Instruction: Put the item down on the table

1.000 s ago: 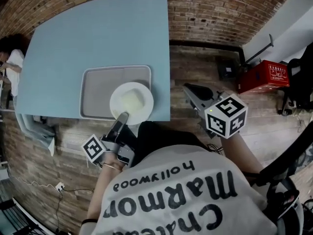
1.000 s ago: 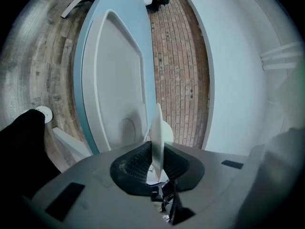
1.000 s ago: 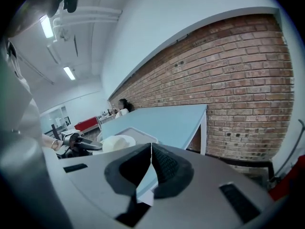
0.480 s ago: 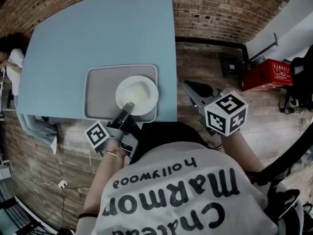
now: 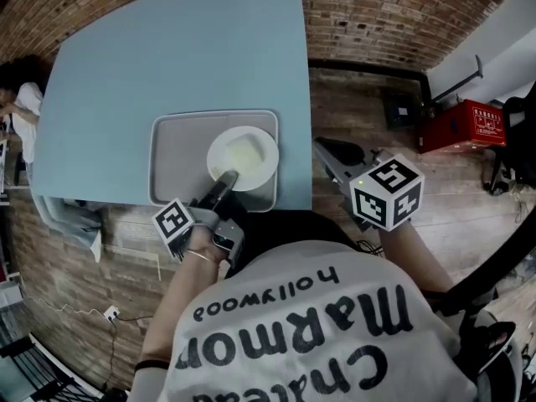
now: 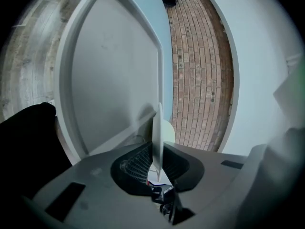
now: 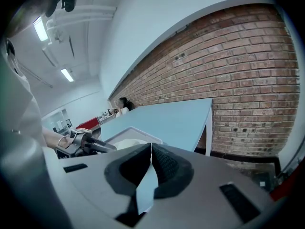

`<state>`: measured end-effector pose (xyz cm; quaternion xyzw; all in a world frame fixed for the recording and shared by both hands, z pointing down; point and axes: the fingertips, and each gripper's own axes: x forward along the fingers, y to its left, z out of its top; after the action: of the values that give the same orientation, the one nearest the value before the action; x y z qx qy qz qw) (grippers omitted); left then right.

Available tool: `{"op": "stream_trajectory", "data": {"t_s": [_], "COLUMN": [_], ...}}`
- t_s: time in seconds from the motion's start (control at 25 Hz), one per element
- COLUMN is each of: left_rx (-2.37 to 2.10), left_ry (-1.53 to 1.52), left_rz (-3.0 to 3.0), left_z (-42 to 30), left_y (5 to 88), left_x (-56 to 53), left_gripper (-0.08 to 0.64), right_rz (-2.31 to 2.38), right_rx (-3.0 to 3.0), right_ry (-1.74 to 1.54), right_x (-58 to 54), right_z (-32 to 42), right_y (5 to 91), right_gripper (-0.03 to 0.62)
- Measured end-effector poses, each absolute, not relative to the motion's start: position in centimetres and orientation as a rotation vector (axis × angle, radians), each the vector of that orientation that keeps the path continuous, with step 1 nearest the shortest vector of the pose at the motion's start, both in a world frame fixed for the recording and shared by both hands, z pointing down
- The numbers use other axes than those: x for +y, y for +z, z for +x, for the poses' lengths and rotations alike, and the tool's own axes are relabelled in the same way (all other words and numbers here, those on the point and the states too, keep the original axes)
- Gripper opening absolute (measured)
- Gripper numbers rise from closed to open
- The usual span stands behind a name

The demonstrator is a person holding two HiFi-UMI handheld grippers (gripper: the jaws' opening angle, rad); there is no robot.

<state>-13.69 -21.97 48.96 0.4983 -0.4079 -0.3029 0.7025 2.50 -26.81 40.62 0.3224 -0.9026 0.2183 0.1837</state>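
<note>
A white plate (image 5: 244, 155) sits over the near right part of a grey tray (image 5: 177, 153) on the light blue table (image 5: 176, 57). My left gripper (image 5: 226, 179) is shut on the plate's near rim. In the left gripper view the plate (image 6: 156, 128) runs edge-on between the jaws of the left gripper (image 6: 157, 151), with the tray (image 6: 109, 75) behind it. My right gripper (image 5: 327, 153) hangs off the table's right side over the floor, shut and empty. In the right gripper view the right gripper (image 7: 151, 149) has its pads together, and the table (image 7: 171, 116) lies ahead.
The table's right edge (image 5: 306, 124) runs beside a brick wall (image 5: 368, 15) and wooden floor. A red box (image 5: 463, 124) stands on the floor at right. A person (image 5: 18, 99) sits at the table's far left corner.
My left gripper has carried the plate farther in over the tray, away from the tray's near edge. The right gripper has stayed where it was.
</note>
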Motion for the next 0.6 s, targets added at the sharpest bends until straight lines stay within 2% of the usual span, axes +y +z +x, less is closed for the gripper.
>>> {"op": "stream_trajectory", "data": {"t_s": [0.6], "left_rx": [-1.021], "left_ry": [-0.437], "left_rz": [1.121], "left_z": [-14.1], "left_y": [50.4], "left_x": [-23.9], "left_gripper": [0.035], "right_rz": [0.900], "right_rx": [-2.543], "right_ry": [0.633], "right_x": [-28.4], "right_z": [1.2], "right_y": [41.0], "right_gripper": [0.011]}}
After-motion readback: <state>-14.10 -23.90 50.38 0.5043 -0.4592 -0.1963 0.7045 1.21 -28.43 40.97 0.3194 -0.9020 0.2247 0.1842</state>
